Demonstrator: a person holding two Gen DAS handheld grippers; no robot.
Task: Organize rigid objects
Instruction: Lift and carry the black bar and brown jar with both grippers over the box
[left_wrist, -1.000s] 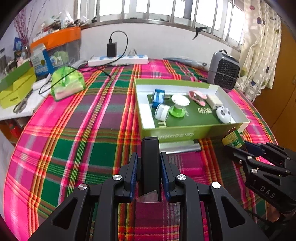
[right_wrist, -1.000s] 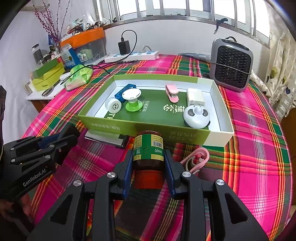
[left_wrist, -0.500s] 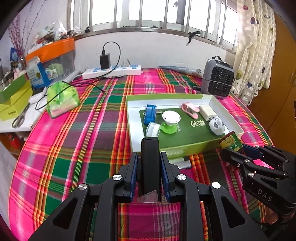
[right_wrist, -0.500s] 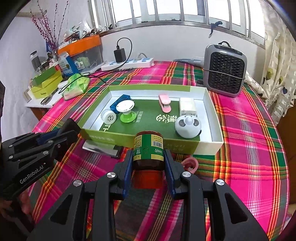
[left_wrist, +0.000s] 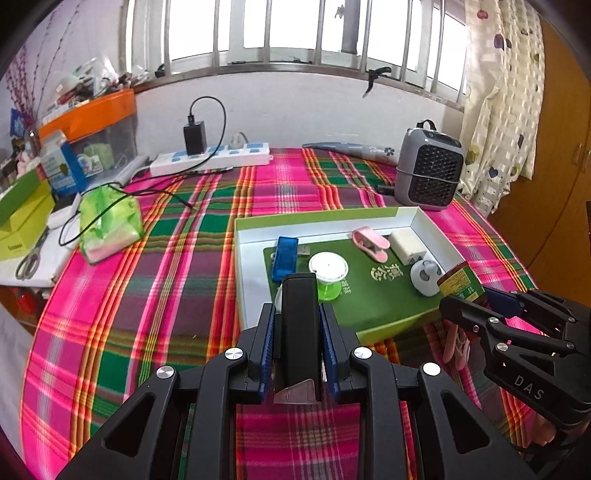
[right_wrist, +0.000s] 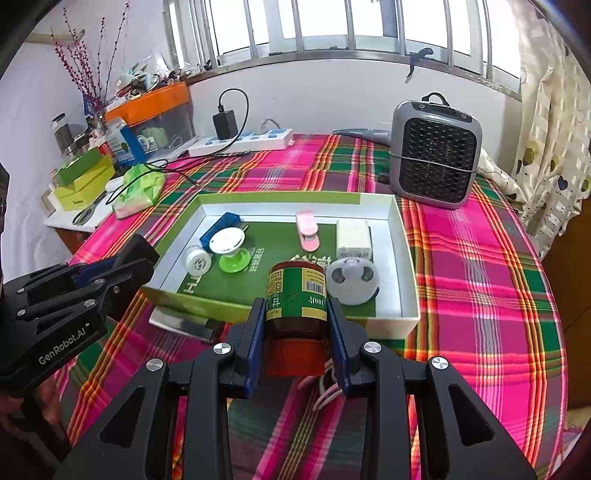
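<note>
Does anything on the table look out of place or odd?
Two things lie outside the green box: a flat silver object against its front wall and a pink looped item on the cloth under the right gripper.

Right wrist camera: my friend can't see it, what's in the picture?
The right gripper holds a brown jar with a green label above the near edge of a green and white box of small things. The box sits on a pink plaid tablecloth, a grey heater behind it.

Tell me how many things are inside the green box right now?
6 inside the green box: blue case, white roll, green-based stand, pink clip, white block, round grey gadget. The jar may hide more.
</note>
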